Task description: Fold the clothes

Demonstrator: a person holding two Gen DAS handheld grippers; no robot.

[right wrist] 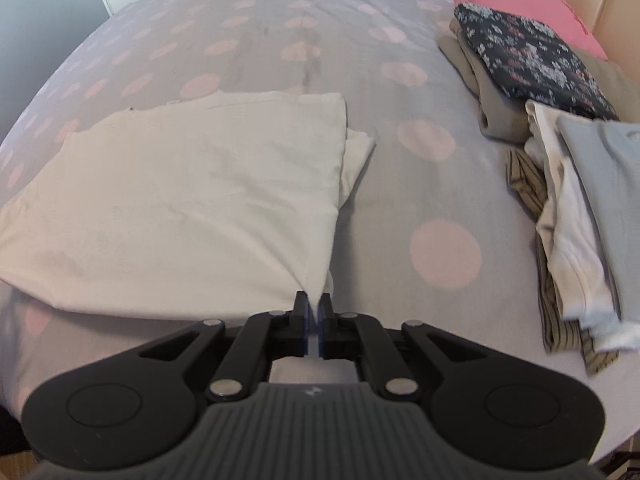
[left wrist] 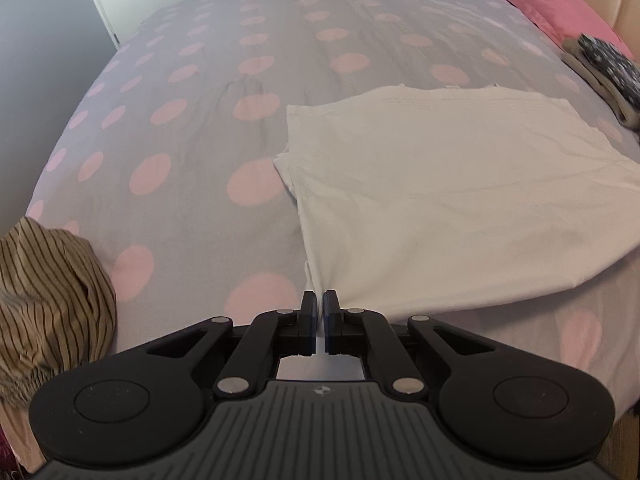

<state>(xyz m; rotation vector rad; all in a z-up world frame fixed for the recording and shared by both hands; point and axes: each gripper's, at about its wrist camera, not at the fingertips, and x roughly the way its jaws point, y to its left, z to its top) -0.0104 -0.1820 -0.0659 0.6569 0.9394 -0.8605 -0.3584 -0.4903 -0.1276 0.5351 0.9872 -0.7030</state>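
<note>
Near the bed's (left wrist: 192, 128) front edge, left gripper (left wrist: 319, 300) and right gripper (right wrist: 314, 303) each clamped shut on a near corner of the white cotton garment (left wrist: 440, 184), lifted, likely for folding it away.

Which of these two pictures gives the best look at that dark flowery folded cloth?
The right wrist view. There the flowery cloth lies in full view on top of a beige pile, its print clear. The left wrist view catches only a blurred sliver of it at the right edge.
</note>
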